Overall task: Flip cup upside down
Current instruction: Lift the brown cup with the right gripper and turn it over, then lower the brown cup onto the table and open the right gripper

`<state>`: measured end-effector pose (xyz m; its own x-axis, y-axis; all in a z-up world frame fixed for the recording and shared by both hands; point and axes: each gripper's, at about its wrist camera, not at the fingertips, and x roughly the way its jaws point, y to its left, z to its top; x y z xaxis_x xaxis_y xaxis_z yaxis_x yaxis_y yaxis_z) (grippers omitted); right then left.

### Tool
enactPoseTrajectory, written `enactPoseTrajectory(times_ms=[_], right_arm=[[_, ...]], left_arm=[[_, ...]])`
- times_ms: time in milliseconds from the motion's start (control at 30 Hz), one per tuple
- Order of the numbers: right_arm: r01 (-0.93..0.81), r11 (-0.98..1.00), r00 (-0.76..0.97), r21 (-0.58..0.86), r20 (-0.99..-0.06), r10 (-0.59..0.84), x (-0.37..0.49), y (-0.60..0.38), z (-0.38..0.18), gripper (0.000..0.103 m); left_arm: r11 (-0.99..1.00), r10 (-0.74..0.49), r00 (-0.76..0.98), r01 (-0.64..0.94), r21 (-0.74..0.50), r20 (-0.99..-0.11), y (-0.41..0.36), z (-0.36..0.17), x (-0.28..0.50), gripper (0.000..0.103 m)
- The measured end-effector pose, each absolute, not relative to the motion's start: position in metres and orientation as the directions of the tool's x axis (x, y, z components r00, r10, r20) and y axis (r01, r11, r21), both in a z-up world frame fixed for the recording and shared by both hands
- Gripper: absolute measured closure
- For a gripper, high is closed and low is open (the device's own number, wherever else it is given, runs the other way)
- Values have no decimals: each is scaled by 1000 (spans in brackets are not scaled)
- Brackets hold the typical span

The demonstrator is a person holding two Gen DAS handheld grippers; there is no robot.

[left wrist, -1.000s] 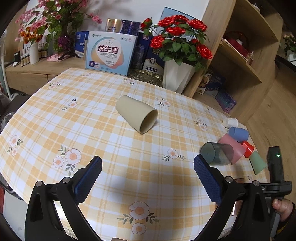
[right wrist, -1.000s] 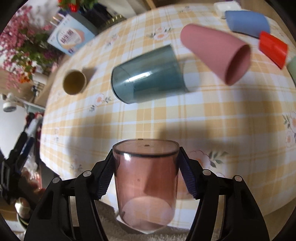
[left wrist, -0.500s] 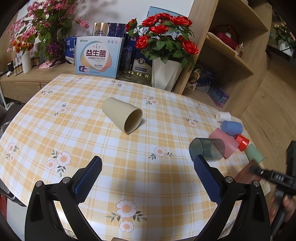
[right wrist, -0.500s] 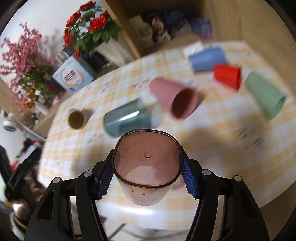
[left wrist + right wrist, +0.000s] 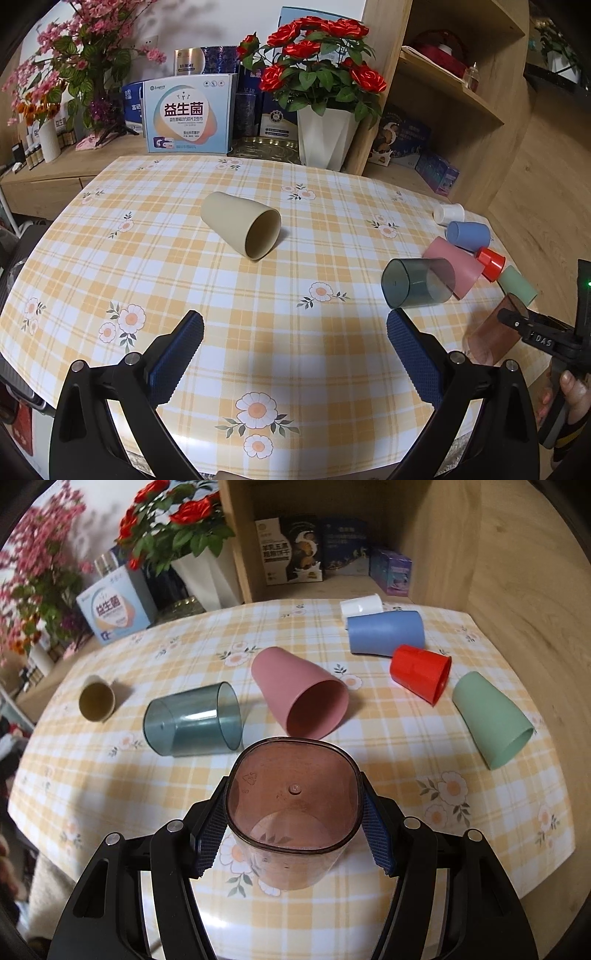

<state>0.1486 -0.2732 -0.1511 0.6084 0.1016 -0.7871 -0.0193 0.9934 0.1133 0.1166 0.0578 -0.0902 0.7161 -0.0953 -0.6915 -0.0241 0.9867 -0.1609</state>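
One translucent pink cup [image 5: 293, 823] sits clamped base-up in the right gripper [image 5: 293, 834]; lower it level onto the counter [image 5: 424, 738], then release. Left gripper [image 5: 295, 354] gapes empty.

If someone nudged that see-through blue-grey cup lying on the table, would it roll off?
The blue-grey cup lies on its side on the tablecloth, so a nudge would probably shift it. Its squarish rim likely stops it rolling far. It looks like thin clear plastic and empty, so probably light, stiff and a bit slippery.
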Motion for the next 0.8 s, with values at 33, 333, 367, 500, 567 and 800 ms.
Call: enactPoseTrajectory(times_ms=[33,333,367,500,567,800], right_arm=[[-20,994,607,109,-789,99,149,-272,-153,40],[-34,996,601,77,-795,82,144,-264,-159,40],[-34,997,599,72,-797,78,143,-263,-159,40],[-31,995,578,100,-810,99,143,-264,-162,40],[-26,994,573,109,-813,105,141,-264,-163,39],[-20,990,608,138,-785,122,136,-265,-139,39]], left_arm=[[987,-93,716,-27,-160,-692,58,-90,117,6],[986,-96,709,-31,-166,-699,59,-93,118,6],[985,-98,708,-29,-167,-699,59,-93,119,6],[986,-102,710,-23,-167,-697,59,-92,117,6],[986,-105,710,-20,-168,-697,59,-91,117,6],[988,-112,718,8,-153,-687,51,-76,114,6]])
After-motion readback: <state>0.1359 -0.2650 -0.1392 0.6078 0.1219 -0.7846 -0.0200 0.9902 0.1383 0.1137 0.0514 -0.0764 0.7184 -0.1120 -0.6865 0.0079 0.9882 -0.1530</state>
